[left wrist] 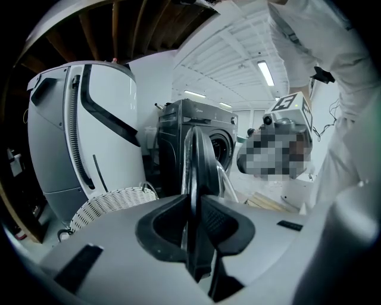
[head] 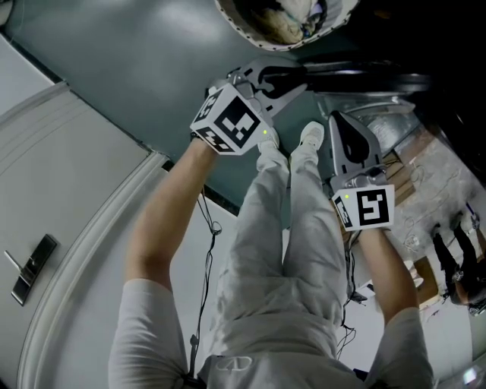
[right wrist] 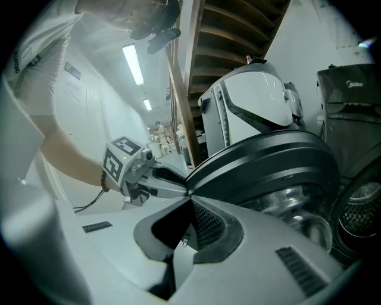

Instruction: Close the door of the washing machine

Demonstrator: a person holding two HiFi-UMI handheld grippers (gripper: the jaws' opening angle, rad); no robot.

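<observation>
The door [left wrist: 198, 158] stands open and shows edge-on at the centre of the left gripper view, rising toward 12 o'clock, with the dark washing machine [left wrist: 175, 128] right behind it. The left gripper [head: 282, 79] has its jaws partly closed, pinching the door's rim. The right gripper [right wrist: 189, 198] is fully closed and empty, its tips at the rim's outer face; I cannot tell whether they touch it. That thin rim is a poor hold, so the left jaws could slide off as the door swings. Left on the rim too long, they could also get pinched against the machine front. The laundry [head: 292, 23] in the drum, at 12 o'clock in the head view, may catch in the seal if any of it hangs out. The floor [head: 137, 68] is smooth grey-green, at 10 o'clock there. In the left gripper view a white basket [left wrist: 113, 205] sits at 8 o'clock, a tall white appliance [left wrist: 71, 131] at 9 and ceiling lights [left wrist: 266, 72] at 1.
</observation>
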